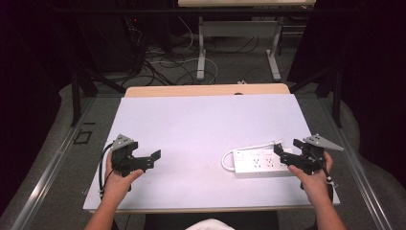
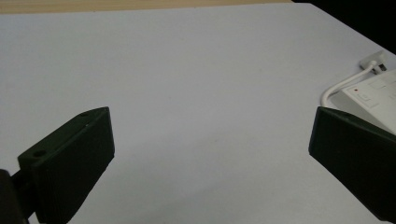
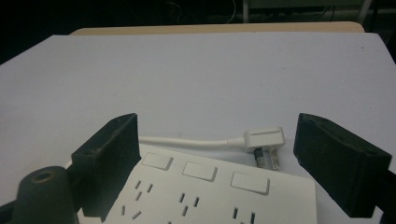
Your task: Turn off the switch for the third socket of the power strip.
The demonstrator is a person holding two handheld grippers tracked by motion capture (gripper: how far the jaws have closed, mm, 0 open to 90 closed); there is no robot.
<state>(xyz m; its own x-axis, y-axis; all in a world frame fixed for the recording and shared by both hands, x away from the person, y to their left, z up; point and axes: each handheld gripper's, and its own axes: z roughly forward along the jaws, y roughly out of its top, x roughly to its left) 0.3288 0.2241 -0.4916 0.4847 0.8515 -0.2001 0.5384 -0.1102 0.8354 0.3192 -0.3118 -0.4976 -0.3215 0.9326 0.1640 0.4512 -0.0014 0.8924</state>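
One table [image 1: 191,120] under a pale lilac sheet, its wooden edge peeking out along the far side, and behind it a dim room with one second desk on metal legs and a tangle of cables across the grey floor. On the sheet, one white power strip [image 1: 261,164] lying flat at the near right, its one cord [image 1: 239,149] looping out from the left end and running back along the far side to one plug [image 1: 276,143]. Two grippers in two hands: the left gripper [image 1: 154,158] hangs over bare sheet at the near left, well apart from the strip, jaws spread wide with nothing between them; the right gripper [image 1: 287,151] sits at the strip's right end, jaws wide as well, not clamped on anything. The right gripper view brings what the high view blurs: three rocker switches [image 3: 201,171] in a row, socket slots below them, and the plug's metal prongs resting on the sheet just beyond the strip, all framed between the two open jaws. The left gripper view catches just a corner of the strip [image 2: 373,95] with a small red mark beside a switch, far off to its right
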